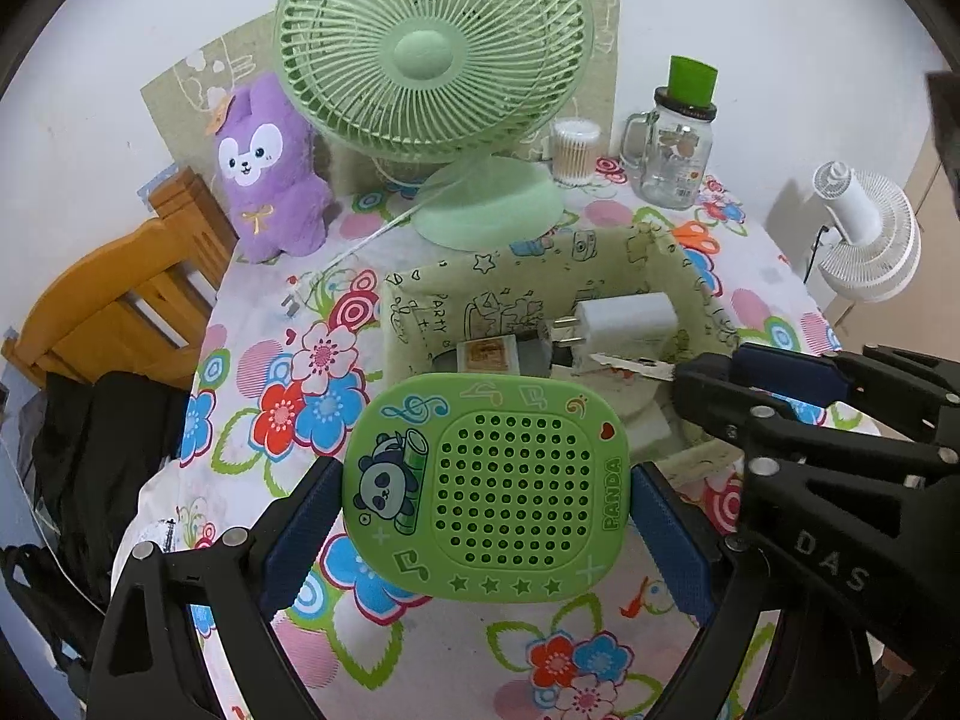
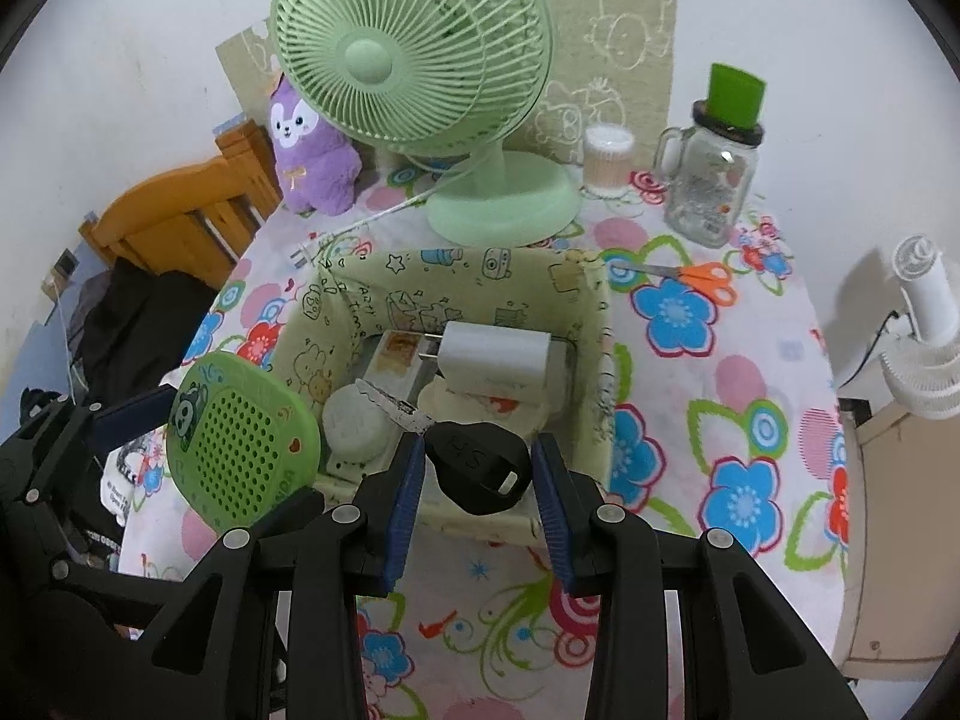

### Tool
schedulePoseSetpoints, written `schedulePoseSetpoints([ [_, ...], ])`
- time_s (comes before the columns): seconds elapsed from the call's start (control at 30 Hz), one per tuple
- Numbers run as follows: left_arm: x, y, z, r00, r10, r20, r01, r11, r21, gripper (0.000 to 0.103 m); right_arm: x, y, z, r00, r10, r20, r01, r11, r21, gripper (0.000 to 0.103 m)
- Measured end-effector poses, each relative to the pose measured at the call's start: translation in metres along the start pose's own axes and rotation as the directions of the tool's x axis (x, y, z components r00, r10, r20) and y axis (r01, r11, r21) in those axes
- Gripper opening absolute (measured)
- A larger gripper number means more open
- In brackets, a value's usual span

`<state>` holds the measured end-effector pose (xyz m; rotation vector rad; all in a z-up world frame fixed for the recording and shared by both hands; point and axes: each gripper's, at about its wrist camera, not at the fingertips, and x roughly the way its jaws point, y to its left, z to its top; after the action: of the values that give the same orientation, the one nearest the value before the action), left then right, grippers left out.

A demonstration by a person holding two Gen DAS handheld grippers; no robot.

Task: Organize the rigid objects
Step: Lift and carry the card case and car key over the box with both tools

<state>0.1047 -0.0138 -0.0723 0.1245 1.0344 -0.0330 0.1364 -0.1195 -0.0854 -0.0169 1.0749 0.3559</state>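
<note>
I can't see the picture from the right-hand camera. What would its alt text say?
The right claw grips a black-headed key above a fabric storage box that holds a white charger. On the left, the left claw clamps a green panda case. A green desk fan stands behind on the floral tablecloth.
</note>
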Motion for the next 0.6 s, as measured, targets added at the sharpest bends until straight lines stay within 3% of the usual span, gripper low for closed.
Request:
schedulePoseSetpoints([
  [0.53, 0.023, 0.006, 0.011, 0.999, -0.017, -0.045, 0.018, 1.0, 0.023, 0.095, 0.042, 0.011, 0.016, 0.994, 0.081, -0.078, -0.078, 0.996, 0.043, 0.042],
  [0.6, 0.025, 0.006, 0.012, 0.999, -0.013, -0.048, 0.014, 1.0, 0.026, 0.095, 0.042, 0.01, 0.016, 0.993, 0.082, -0.081, -0.079, 0.996, 0.046, 0.055],
])
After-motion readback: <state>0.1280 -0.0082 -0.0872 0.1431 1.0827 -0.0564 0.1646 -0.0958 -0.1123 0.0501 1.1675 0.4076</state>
